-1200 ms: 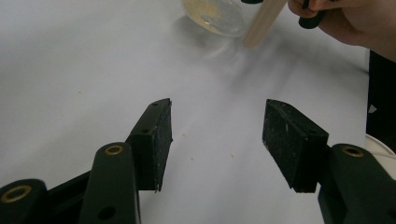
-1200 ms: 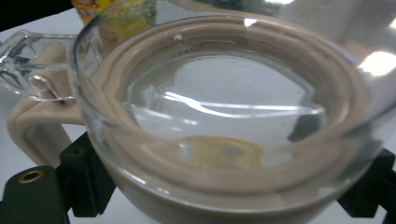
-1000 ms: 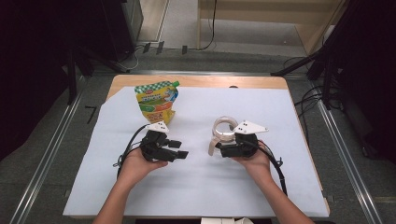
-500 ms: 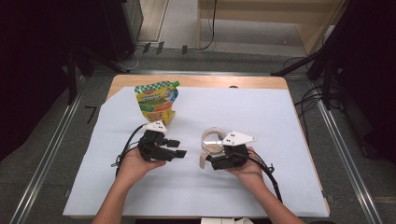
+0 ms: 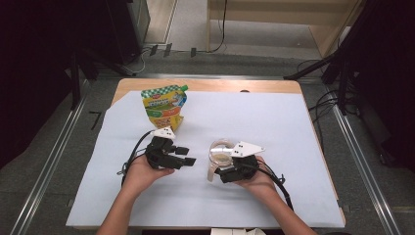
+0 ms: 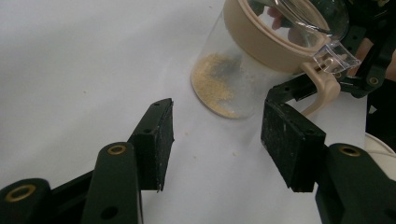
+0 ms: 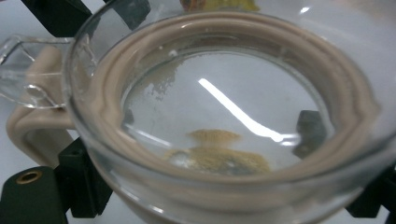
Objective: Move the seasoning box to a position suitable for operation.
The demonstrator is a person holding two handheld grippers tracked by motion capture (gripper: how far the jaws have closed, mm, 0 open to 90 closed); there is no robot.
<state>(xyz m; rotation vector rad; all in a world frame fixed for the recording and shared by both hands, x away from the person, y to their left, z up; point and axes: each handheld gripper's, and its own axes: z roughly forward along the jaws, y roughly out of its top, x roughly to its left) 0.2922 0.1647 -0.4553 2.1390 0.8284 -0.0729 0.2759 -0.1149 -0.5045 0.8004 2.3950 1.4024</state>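
Meanwhile, left gripper (image 6: 212, 140) gapes wide, empty, while right gripper (image 5: 230, 172) clamps the glass jar (image 5: 221, 152).

Wooden table (image 5: 205, 85), mostly covered by a white sheet (image 5: 284, 122); bare wood shows along the far edge. On the sheet: pouch (image 5: 165, 105) far left, upright; glass jar (image 5: 222, 152) near centre, tilted, with a few crumbs (image 6: 189, 133) beside it.

On the counter (image 5: 293, 122), the right gripper (image 5: 226, 172) grips a clear jar (image 5: 221, 152) at about 5 o'clock. The left gripper (image 5: 182, 156) sits near it at 7 o'clock, jaws apart, pointing toward the jar. A colourful pouch (image 5: 165, 105) stands at 11 o'clock.
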